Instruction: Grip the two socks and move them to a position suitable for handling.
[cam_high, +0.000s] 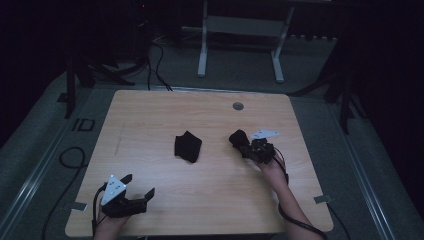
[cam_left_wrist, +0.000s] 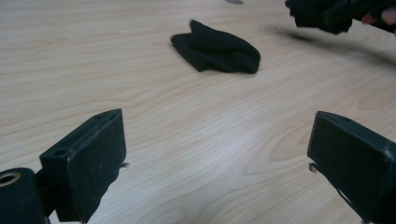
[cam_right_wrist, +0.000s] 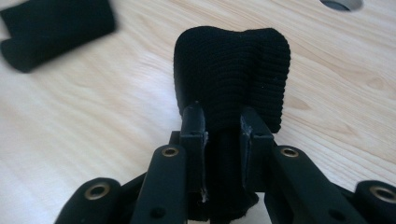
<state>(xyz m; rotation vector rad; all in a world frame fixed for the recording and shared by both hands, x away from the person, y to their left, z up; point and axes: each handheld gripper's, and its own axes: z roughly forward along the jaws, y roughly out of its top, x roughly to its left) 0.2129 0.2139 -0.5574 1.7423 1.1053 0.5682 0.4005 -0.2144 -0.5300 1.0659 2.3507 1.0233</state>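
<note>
- High view: the right gripper (cam_high: 245, 142) is held over the right half of the bench (cam_high: 150, 115), its forearm coming up from the lower right edge and the hand angled toward the centre. Its jaws are clamped on a black sock (cam_high: 239, 136). A second sock (cam_high: 187, 146) lies folded near the bench's middle. The left gripper (cam_high: 137, 186) sits low at the near left corner, jaws apart, holding nothing.
- Left gripper view: both jaws stand wide over bare wood; the second sock (cam_left_wrist: 217, 48) lies well ahead.
- Right gripper view: the jaws pinch the black sock (cam_right_wrist: 232, 74), which sticks out beyond the right gripper (cam_right_wrist: 223, 123); the second sock (cam_right_wrist: 56, 30) lies at upper left.
</note>
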